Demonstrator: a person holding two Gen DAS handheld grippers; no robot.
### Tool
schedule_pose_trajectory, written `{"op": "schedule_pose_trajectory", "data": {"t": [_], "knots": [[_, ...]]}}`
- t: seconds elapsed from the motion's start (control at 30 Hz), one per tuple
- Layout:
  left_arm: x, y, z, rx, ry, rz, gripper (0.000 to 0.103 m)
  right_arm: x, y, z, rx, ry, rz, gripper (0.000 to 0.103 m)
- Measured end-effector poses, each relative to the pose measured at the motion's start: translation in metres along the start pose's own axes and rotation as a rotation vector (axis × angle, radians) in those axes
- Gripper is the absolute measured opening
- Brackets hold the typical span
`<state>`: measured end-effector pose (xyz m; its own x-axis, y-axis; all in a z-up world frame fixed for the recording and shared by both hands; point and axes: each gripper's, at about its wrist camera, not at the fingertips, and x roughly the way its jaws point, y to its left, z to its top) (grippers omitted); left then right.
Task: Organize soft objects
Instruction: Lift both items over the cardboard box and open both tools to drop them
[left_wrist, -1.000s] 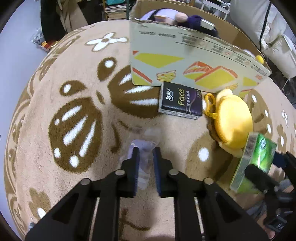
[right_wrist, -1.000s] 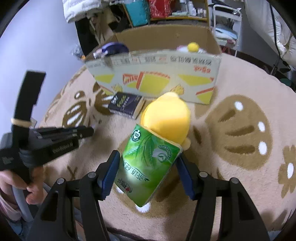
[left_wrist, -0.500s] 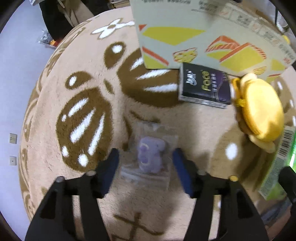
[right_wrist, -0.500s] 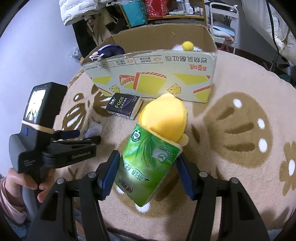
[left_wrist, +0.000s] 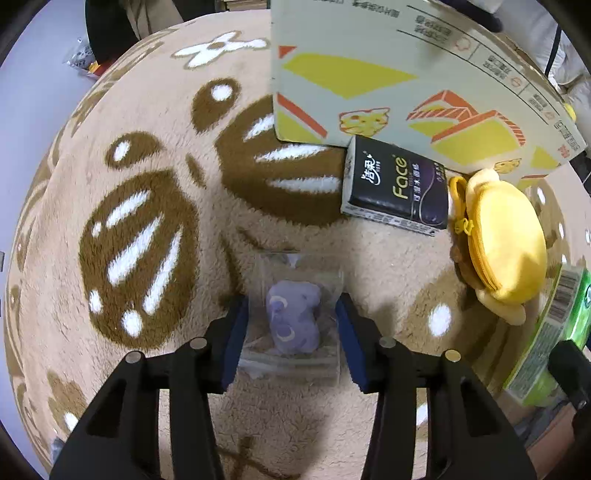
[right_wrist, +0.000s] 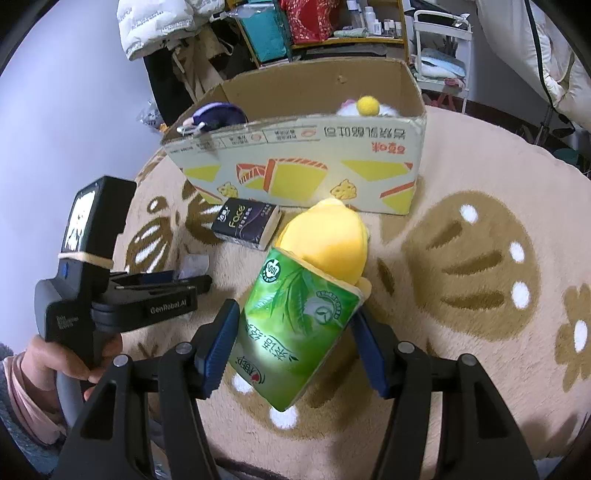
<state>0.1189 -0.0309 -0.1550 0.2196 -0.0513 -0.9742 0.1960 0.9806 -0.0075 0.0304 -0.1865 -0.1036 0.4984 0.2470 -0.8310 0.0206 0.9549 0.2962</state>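
Observation:
A small purple plush in a clear bag (left_wrist: 293, 321) lies on the beige rug. My left gripper (left_wrist: 291, 336) is open, its blue pads on either side of the bag. My right gripper (right_wrist: 291, 343) is shut on a green tissue pack (right_wrist: 295, 325) and holds it above the rug; the pack also shows at the right edge of the left wrist view (left_wrist: 550, 332). A yellow plush (right_wrist: 328, 240) and a black tissue pack (right_wrist: 245, 221) lie in front of the cardboard box (right_wrist: 295, 162). The box holds a purple toy (right_wrist: 218, 114) and a toy with a yellow pompom (right_wrist: 365, 105).
The rug (right_wrist: 480, 258) has brown paw and flower patterns. Behind the box stand cluttered shelves (right_wrist: 332, 22), a white rack (right_wrist: 443, 48) and hanging clothes (right_wrist: 159, 22). The left gripper's handle with its hand (right_wrist: 92, 295) is at the left in the right wrist view.
My left gripper has opened from shut on the bagged purple plush and now straddles it low on the rug. The right gripper still holds the green tissue pack, hardly moved.

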Motion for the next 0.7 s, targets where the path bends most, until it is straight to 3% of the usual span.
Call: {"op": "schedule_pose_trajectory", "data": {"t": [0.27,0.47,0.7], "knots": [[-0.023,-0.001,-0.008,0.006,-0.065,-0.015,0.042,-0.012,-0.002,0.003,0.005,-0.057,0.002,0.065],[-0.053,-0.013,-0.02,0.041,-0.176,-0.034,0.042,-0.031,-0.004,0.008,0.005,-0.172,-0.016,0.065],[-0.098,-0.016,-0.023,0.047,-0.369,-0.031,0.042,-0.06,-0.008,0.017,-0.005,-0.333,-0.018,0.064]]}}
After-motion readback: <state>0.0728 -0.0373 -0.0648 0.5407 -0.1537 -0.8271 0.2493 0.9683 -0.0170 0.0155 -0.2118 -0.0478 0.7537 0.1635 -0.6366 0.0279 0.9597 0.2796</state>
